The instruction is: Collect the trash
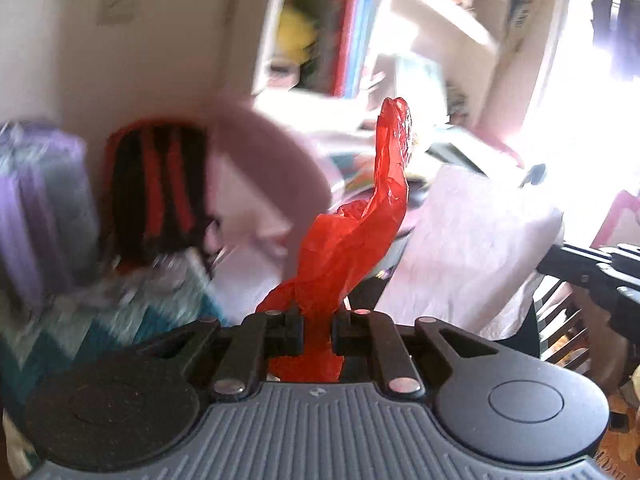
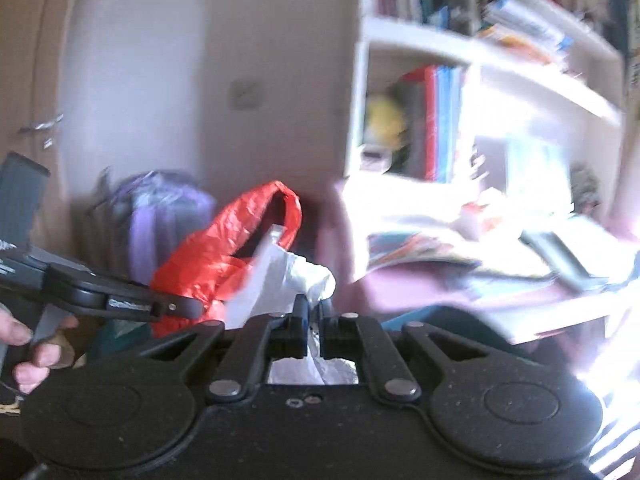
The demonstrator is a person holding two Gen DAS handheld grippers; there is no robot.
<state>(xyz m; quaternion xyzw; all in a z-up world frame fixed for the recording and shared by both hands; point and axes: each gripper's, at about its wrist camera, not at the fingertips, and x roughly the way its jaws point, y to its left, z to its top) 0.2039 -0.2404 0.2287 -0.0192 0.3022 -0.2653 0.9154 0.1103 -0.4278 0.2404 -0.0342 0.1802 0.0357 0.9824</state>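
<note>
My left gripper is shut on a red plastic bag that stands up in front of it; one handle rises at the top. In the right wrist view the same red bag hangs at the left with its handle loop up, held by the left gripper. My right gripper is shut on crumpled white plastic trash, which sits right beside the red bag. The right gripper's body shows at the right edge of the left wrist view.
A white bookshelf with books stands behind a cluttered desk in bright light. A purple bag leans on the wall at the left. A red-and-black object and a teal patterned cloth lie at the left. Both views are blurred.
</note>
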